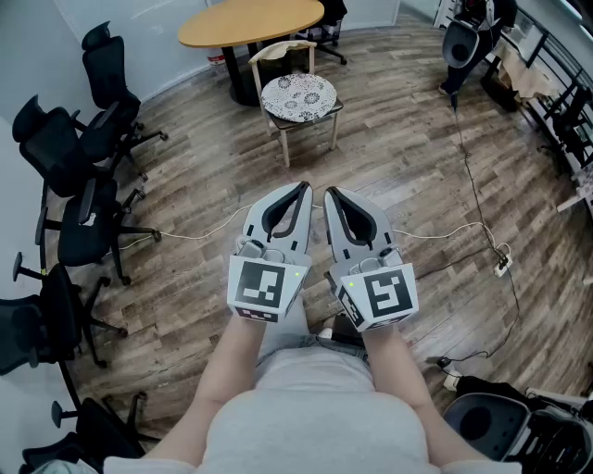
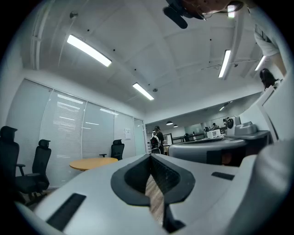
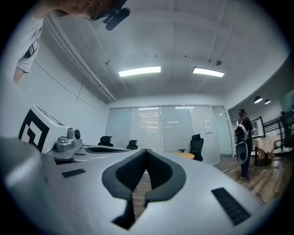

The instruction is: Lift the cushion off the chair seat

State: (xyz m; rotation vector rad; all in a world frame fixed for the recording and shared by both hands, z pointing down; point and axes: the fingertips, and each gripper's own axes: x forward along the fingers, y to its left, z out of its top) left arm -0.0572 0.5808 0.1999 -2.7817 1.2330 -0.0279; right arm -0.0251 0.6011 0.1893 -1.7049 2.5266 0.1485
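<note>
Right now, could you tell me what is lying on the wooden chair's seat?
A round, patterned cushion lies on the chair, covering nearly the whole seat. The seat surface beneath it cannot be seen.

Wood-plank floor [image 1: 398, 157], wooden chair [image 1: 282, 139] bearing patterned cushion [image 1: 298, 96], oval table [image 1: 250, 20], black office chairs [image 1: 88, 199], power strip [image 1: 503, 265]

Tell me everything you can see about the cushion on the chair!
The cushion is round and white with a dark speckled, flowery pattern, and looks like soft fabric. It lies flat on the seat of the wooden chair, covering nearly all of it, beside the oval table. Only the chair touches it.
</note>
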